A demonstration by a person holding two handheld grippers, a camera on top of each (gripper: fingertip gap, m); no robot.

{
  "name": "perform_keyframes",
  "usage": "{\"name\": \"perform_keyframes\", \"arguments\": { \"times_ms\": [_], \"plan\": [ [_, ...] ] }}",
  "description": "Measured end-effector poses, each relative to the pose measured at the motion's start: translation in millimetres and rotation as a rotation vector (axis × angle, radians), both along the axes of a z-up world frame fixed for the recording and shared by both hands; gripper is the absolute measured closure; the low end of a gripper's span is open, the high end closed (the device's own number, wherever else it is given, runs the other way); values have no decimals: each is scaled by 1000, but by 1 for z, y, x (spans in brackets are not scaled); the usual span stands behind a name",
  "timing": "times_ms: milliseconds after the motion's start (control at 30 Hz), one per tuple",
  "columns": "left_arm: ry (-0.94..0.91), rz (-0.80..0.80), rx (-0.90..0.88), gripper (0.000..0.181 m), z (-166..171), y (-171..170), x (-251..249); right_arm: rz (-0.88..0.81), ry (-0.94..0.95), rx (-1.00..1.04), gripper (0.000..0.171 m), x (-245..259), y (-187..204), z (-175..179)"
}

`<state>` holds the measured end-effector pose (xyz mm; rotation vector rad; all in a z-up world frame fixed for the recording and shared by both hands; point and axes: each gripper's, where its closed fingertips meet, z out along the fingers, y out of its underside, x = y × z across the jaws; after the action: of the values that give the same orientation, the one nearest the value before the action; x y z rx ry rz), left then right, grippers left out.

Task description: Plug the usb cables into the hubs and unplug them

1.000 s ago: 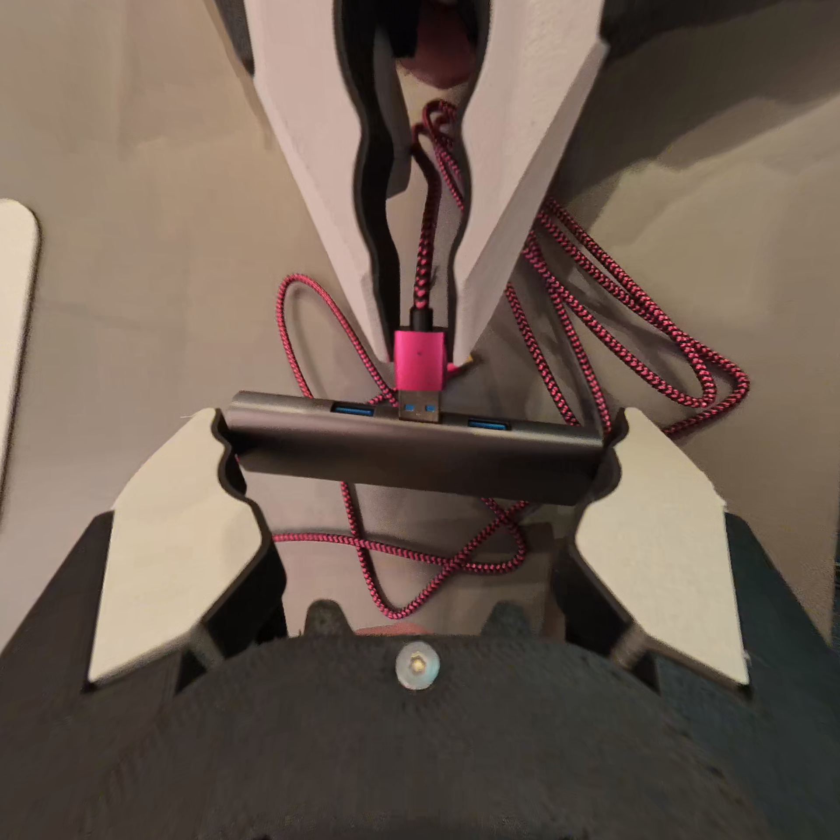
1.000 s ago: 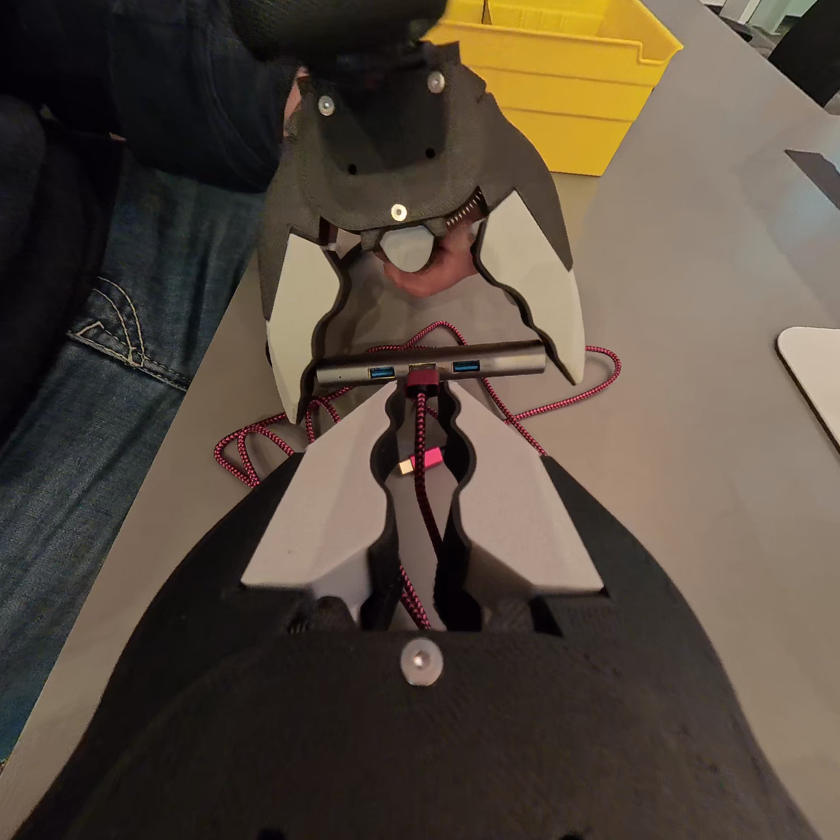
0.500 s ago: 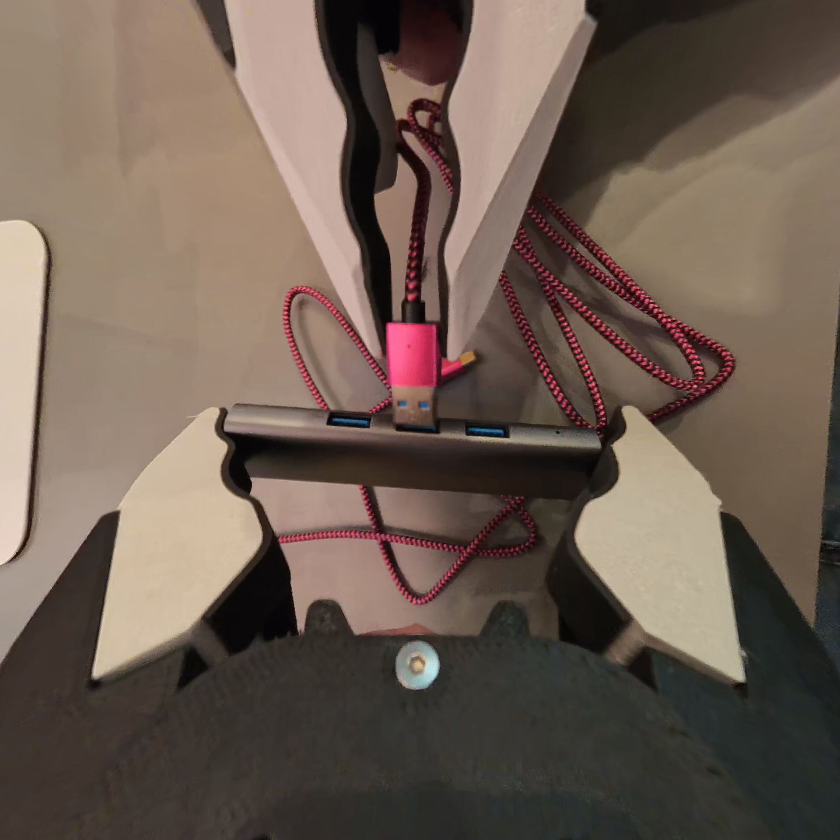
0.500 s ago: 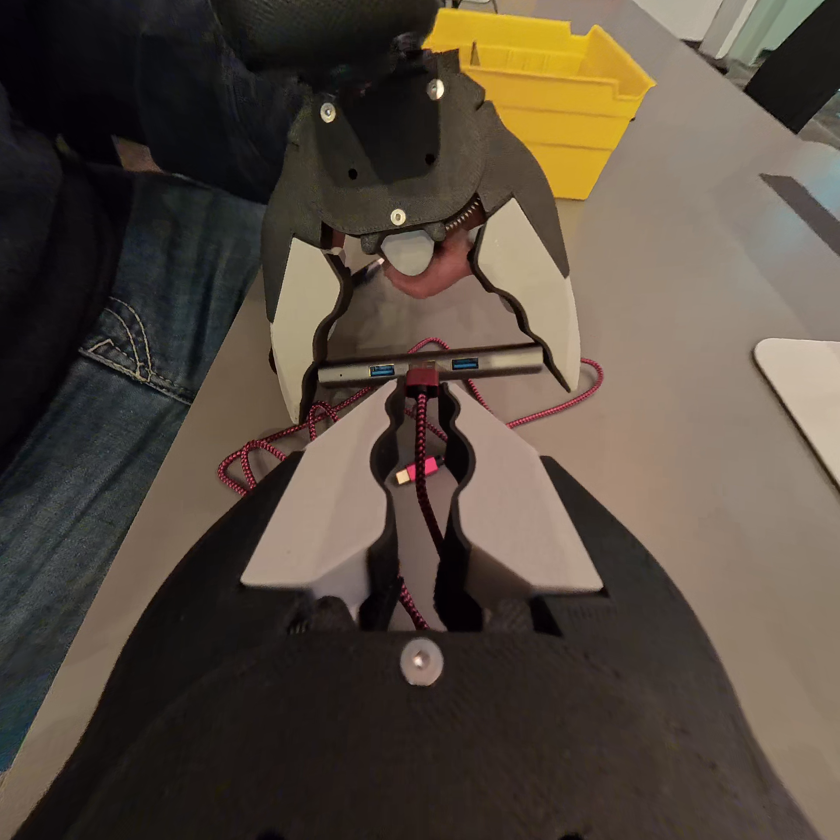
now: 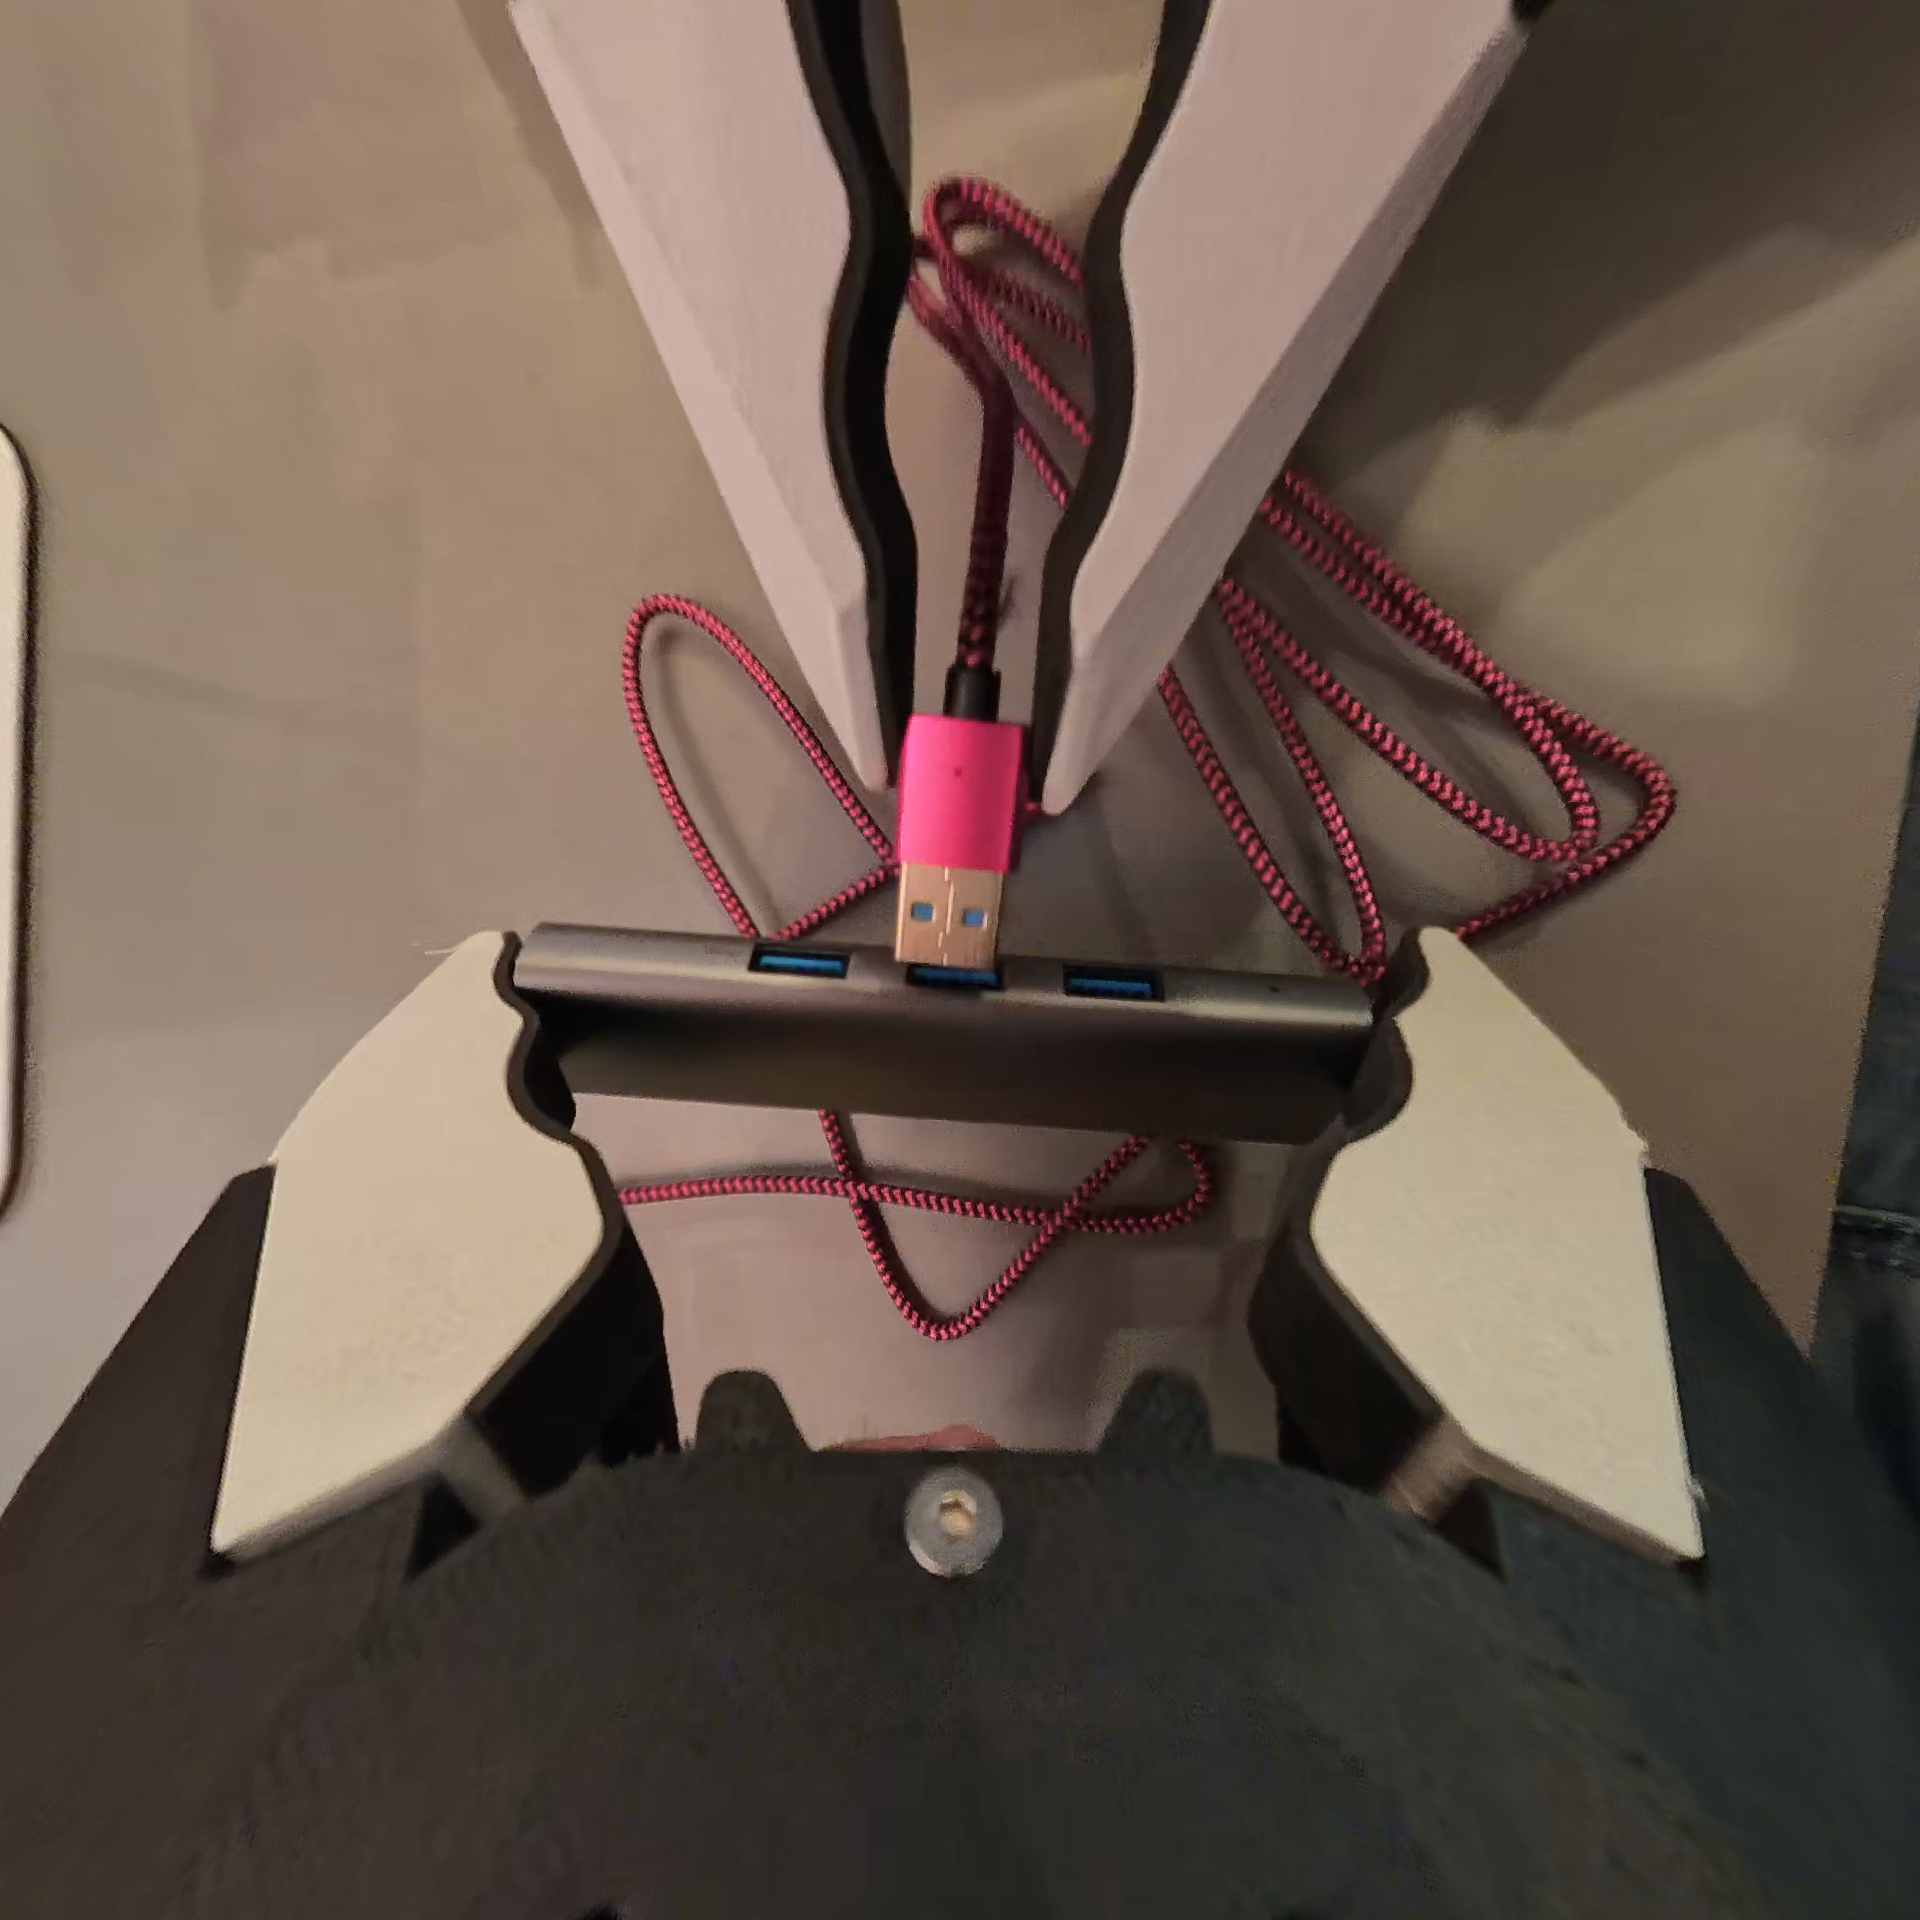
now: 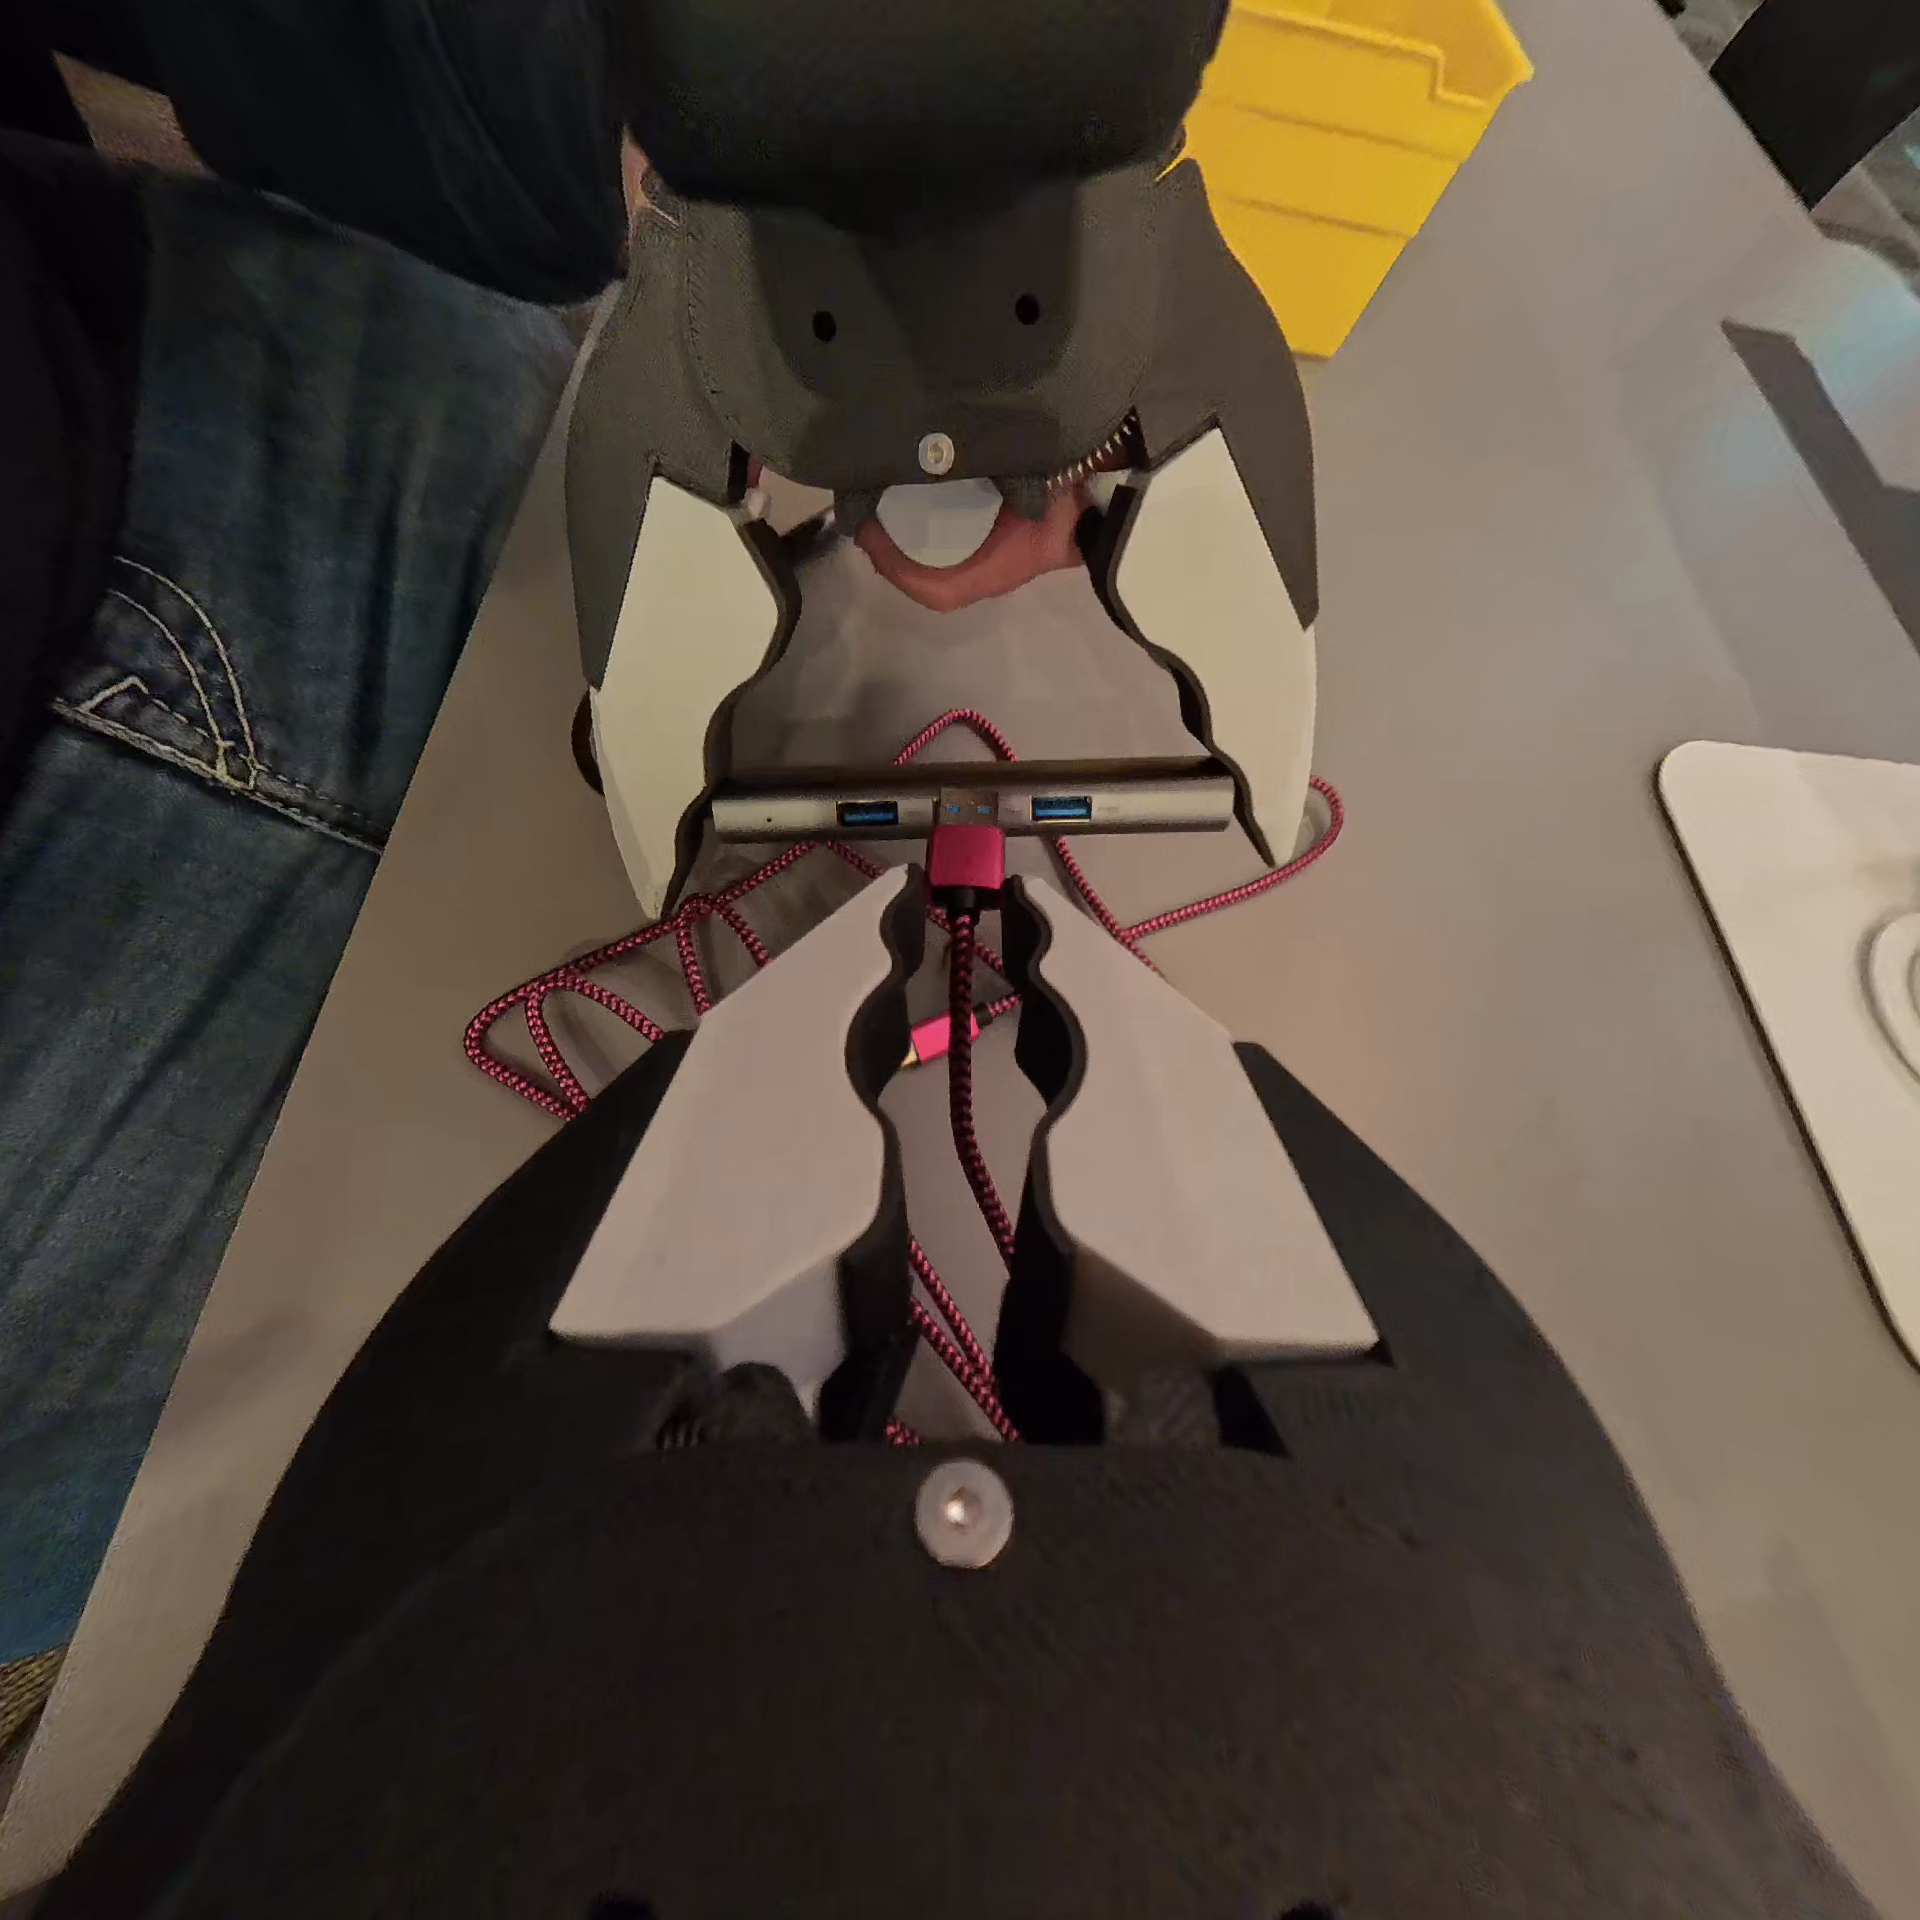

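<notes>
Two tongs are working together: left tongs are clamping the hub steady, right tongs are pinching the pink plug at its middle port.

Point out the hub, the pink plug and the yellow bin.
hub (image 5: 935, 1049): left wrist view, dark top face.
pink plug (image 5: 961, 790): left wrist view, pink housing.
yellow bin (image 6: 1340, 156): right wrist view, side wall.

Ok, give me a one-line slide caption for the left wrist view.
Left claw grips a grey USB hub by its ends while the right claw holds a pink plug at the middle port.
</notes>
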<state>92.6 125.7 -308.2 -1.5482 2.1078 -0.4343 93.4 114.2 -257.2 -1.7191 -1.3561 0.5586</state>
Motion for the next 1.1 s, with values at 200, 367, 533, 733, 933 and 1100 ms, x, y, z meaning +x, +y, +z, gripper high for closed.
{"name": "perform_keyframes", "arguments": {
  "times_ms": [200, 367, 533, 733, 933, 1100],
  "plan": [
    [104, 41, -71, 44, -23, 5, -9, -27, 22, -65, 158, 10, 3, -14],
    [102, 134, -15, 45, -13, 5, -22, -75, 12, -93, 159, 20, 5, -24],
    [104, 201, -17, 78, -9, -13, -32, -171, -89, -184, 156, 34, 14, -53],
    [112, 255, -92, 119, -18, -24, -38, -226, -107, -136, 121, 39, 17, -38],
    [71, 259, -146, 146, -18, -24, -43, -30, -209, 17, 126, -3, -1, -23],
    [21, 265, -256, 151, -6, -25, -47, 87, -514, 262, 134, -34, 7, -57]
  ]
}}
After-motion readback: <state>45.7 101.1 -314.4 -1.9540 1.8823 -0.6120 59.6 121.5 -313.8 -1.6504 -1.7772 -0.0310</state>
